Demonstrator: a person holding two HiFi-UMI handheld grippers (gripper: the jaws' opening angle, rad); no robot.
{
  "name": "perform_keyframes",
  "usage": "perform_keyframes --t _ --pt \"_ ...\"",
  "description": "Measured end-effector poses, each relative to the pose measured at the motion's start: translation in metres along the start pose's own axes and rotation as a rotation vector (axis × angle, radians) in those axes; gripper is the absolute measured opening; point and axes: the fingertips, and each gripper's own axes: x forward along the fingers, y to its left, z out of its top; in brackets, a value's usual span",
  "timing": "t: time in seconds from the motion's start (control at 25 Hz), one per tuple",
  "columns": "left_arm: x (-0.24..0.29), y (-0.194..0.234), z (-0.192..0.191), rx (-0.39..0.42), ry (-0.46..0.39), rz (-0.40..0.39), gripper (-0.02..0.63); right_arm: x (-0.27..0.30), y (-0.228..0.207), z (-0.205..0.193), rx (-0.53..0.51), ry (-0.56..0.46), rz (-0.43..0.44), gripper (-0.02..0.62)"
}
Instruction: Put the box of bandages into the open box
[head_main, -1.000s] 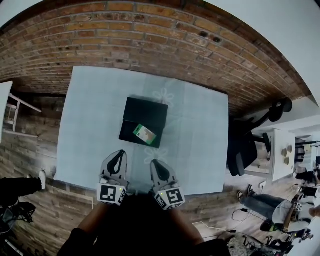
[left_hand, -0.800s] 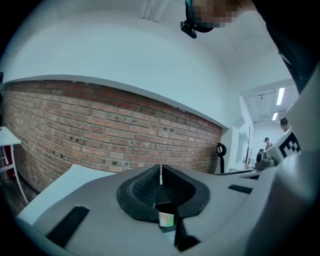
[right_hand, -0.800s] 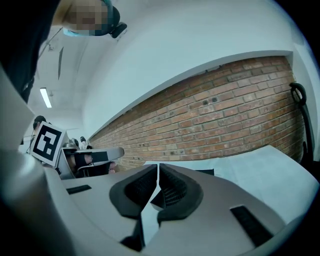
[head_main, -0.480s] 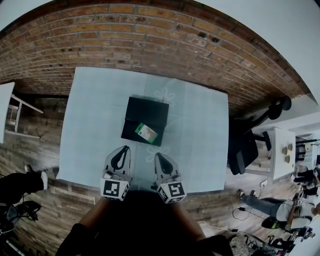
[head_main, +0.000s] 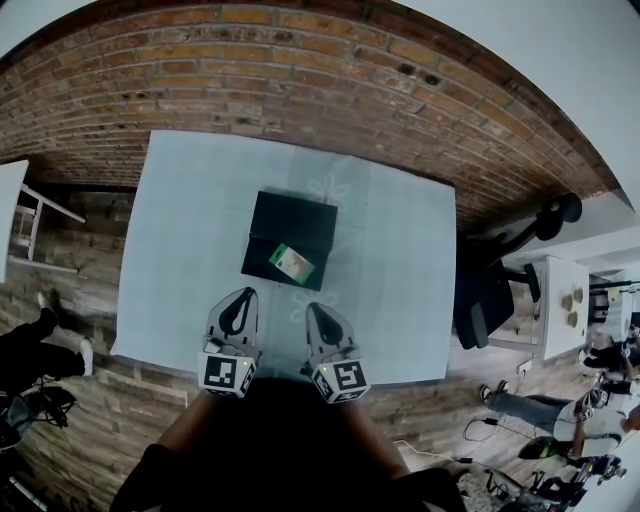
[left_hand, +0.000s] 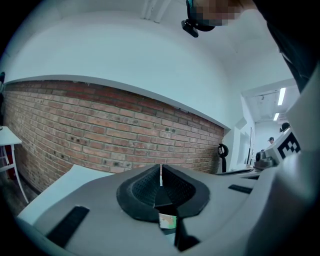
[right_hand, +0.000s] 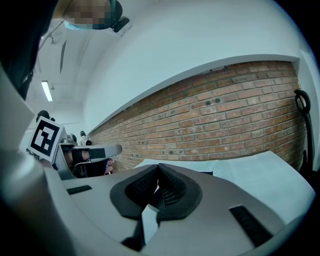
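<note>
The black open box (head_main: 296, 218) sits in the middle of the light blue table (head_main: 180, 230). The green and white box of bandages (head_main: 291, 262) lies in its near half. Both grippers hover over the table's front edge, short of the black box. My left gripper (head_main: 242, 295) is shut with nothing in it; in the left gripper view (left_hand: 161, 176) the box of bandages (left_hand: 168, 221) shows just below the meeting jaws. My right gripper (head_main: 313, 308) is shut and empty too, as the right gripper view (right_hand: 158, 181) confirms.
A brick wall (head_main: 300, 70) runs behind the table. An office chair (head_main: 495, 285) stands at the table's right side, with a white desk (head_main: 560, 310) beyond it. A person's legs (head_main: 35, 345) are on the wooden floor at the left.
Both grippers stay side by side at the front edge, barely shifted. The box of bandages rests unmoved in the black box. The legs at the left have moved.
</note>
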Motion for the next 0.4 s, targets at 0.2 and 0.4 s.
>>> perform_keyframes --t 0.2,0.4 --pt "0.0013 -0.0001 -0.0022 0.002 0.004 0.001 0.04 0.0005 -0.0015 0.0001 -0.006 -0.002 0.001 0.029" --pt "0.0004 0.0032 -0.0002 0.003 0.005 0.01 0.04 0.0017 0.0013 -0.0009 -0.011 -0.006 0.002 0.029"
